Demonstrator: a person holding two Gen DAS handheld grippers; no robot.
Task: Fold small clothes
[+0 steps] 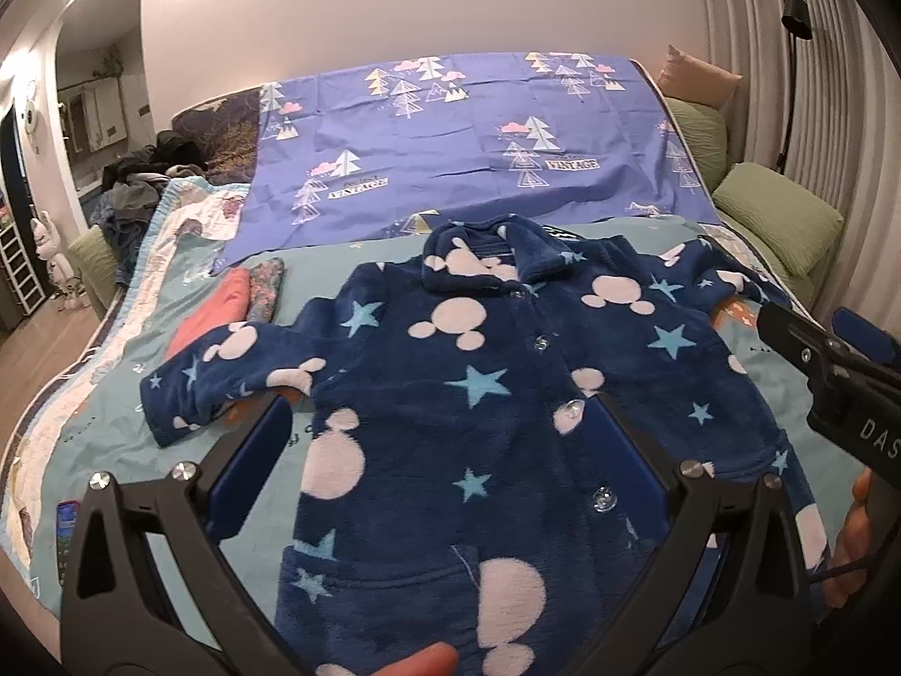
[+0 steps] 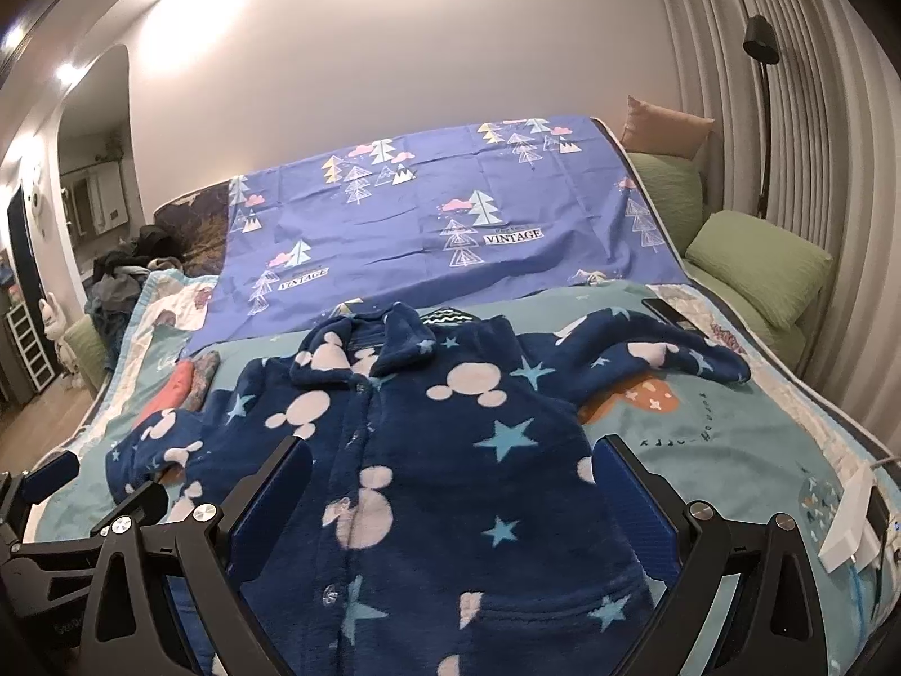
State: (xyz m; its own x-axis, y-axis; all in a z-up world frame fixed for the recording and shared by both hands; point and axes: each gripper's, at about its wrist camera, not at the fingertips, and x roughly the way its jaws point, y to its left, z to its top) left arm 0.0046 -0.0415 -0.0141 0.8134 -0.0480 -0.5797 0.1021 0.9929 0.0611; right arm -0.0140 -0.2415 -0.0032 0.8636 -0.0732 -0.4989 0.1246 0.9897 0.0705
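A small navy fleece jacket (image 1: 450, 372) with pink mouse heads and blue stars lies flat, front up and buttoned, on the teal bed cover (image 1: 141, 405). Its sleeves spread to both sides and its collar points away. My left gripper (image 1: 439, 411) hovers open above the jacket's lower left half. In the right wrist view, the same jacket (image 2: 450, 450) fills the middle, and my right gripper (image 2: 450, 450) is open over its lower right half. Neither holds anything. The right gripper's body (image 1: 833, 372) shows at the right edge of the left wrist view.
Folded orange and patterned clothes (image 1: 236, 304) lie left of the jacket. A purple tree-print sheet (image 1: 450, 135) covers the far bed. Green cushions (image 1: 783, 225) line the right side, near a white charger (image 2: 850, 524). A dark clothes pile (image 1: 141, 180) sits far left, and a phone (image 1: 66, 529) lies at the left edge.
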